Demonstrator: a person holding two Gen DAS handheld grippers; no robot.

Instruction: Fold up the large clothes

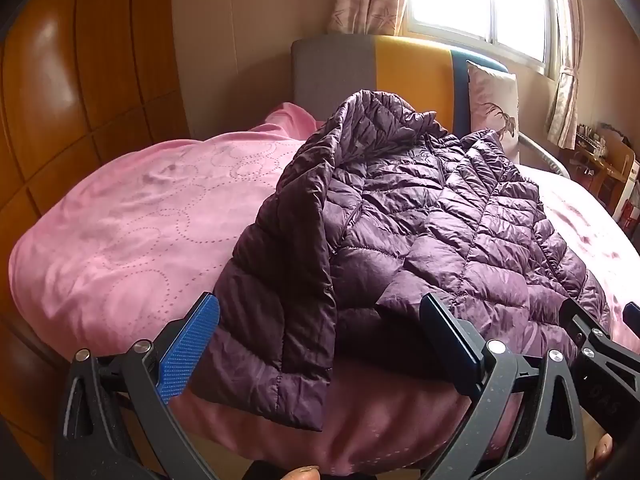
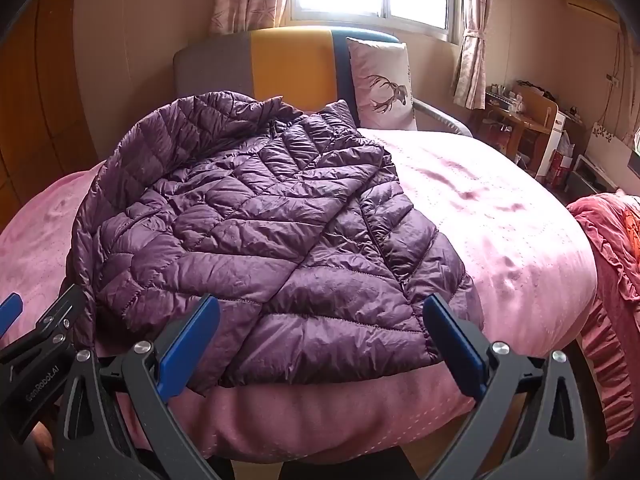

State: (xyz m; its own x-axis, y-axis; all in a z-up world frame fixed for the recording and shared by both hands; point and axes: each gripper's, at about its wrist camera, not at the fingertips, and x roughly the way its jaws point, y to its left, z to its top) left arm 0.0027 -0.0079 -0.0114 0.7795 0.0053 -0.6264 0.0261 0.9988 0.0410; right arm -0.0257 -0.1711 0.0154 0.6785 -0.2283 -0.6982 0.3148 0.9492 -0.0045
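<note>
A purple quilted puffer jacket (image 1: 420, 216) lies on the pink bedspread (image 1: 132, 216), hem toward me, collar toward the headboard. Its left side is folded inward and its near corner hangs over the bed's front edge. My left gripper (image 1: 320, 344) is open at that hanging corner, one blue pad on each side, not gripping. In the right wrist view the jacket (image 2: 256, 224) fills the bed's left half. My right gripper (image 2: 320, 344) is open at the jacket's hem, just in front of the bed edge. Each gripper shows at the other view's side.
A grey, yellow and blue headboard (image 2: 288, 60) and a deer-print pillow (image 2: 380, 84) stand at the far end. A wooden wardrobe (image 1: 60, 100) is on the left. A desk with clutter (image 2: 516, 120) and a red ruffled quilt (image 2: 616, 248) are on the right.
</note>
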